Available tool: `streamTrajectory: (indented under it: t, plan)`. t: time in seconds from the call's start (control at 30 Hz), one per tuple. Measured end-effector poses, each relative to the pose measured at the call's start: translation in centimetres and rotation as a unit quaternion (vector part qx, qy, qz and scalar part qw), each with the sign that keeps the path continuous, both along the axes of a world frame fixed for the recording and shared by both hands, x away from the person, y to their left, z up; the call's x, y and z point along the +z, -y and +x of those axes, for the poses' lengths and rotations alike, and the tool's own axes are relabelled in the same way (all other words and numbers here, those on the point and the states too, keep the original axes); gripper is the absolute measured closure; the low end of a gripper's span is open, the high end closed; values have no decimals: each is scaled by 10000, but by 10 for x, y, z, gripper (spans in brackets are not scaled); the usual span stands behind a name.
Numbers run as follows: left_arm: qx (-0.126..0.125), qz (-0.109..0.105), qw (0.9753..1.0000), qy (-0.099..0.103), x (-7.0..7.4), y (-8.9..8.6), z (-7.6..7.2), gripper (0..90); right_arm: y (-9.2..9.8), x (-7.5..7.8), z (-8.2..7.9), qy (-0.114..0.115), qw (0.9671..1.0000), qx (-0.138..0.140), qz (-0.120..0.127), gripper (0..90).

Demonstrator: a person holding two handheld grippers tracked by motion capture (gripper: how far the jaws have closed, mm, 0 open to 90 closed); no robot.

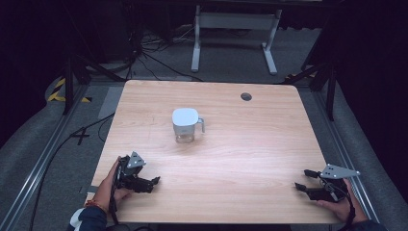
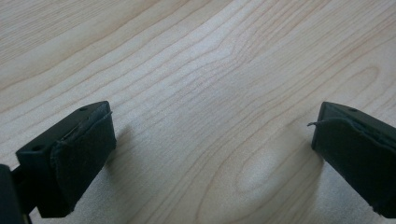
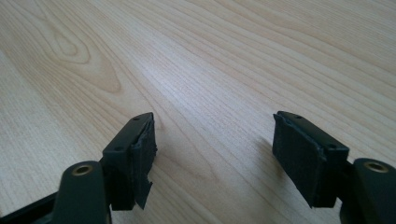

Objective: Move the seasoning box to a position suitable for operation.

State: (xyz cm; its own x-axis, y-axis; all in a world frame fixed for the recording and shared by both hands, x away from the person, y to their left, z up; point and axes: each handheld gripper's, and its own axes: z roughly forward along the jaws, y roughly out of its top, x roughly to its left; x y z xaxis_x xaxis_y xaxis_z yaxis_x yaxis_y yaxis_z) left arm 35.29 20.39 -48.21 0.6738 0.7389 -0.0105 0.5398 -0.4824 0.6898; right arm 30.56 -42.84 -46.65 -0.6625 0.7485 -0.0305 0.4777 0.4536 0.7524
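A clear jug (image 1: 185, 126) with a white lid and a handle on its right stands upright near the middle of the wooden table (image 1: 250, 144). My left gripper (image 1: 155, 183) rests low at the table's front left, held by a hand, well short of the jug. Its jaws are wide apart over bare wood, as the left gripper view shows (image 2: 212, 128). At the front right corner, my right gripper (image 1: 303, 178) points left toward the table's middle. It is open too, with nothing but wood grain between its pads (image 3: 215, 133).
A dark round cable hole (image 1: 246, 96) sits near the table's far edge. Beyond the table stand a white desk frame (image 1: 235, 21) and loose cables (image 1: 144, 53) on the grey floor. Metal rails (image 1: 38, 168) run along both sides.
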Motion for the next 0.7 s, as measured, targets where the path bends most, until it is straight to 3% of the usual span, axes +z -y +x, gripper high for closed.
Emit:
streamTrajectory:
  t: [0.33,0.5,0.7]
  plan:
    - [32,3,10000,10,0,0,-2,11,-1,2,3,-63,10000,36,-40,314]
    - [-73,44,10000,22,1,0,1,9,-5,7,8,-104,9999,-68,-42,408]
    - [-43,-29,10000,-37,0,2,2,3,-29,30,21,173,9997,184,52,589]
